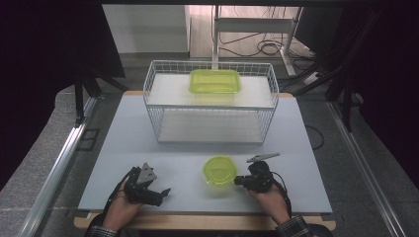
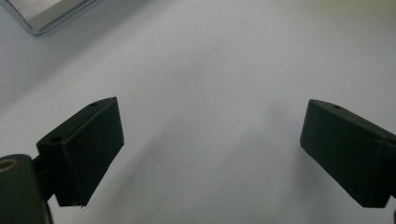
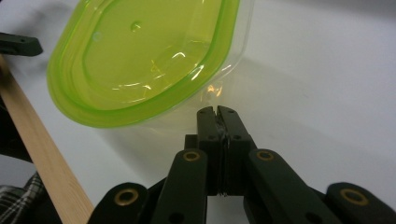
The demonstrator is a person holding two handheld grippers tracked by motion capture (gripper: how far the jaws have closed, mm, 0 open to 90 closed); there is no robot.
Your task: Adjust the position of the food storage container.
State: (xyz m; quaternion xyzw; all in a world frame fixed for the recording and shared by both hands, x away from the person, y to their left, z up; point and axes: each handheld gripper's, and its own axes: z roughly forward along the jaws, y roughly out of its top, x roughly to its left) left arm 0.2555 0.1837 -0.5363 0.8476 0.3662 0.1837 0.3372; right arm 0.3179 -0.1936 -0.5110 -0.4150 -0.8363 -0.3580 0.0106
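Table (image 1: 148, 148), lidded tub (image 1: 219, 171), basket's tub (image 1: 215, 81)

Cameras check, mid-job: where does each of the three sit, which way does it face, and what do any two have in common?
High view: above the person's side, looking forward and down on the table and wire basket; both forearms and both grippers show.
Left gripper view: rides the left gripper, facing bare tabletop; jaws wide apart.
Right gripper view: rides the right gripper, jaws together, tips at the round green-lidded container.
Shared: high and right gripper views both show that container.
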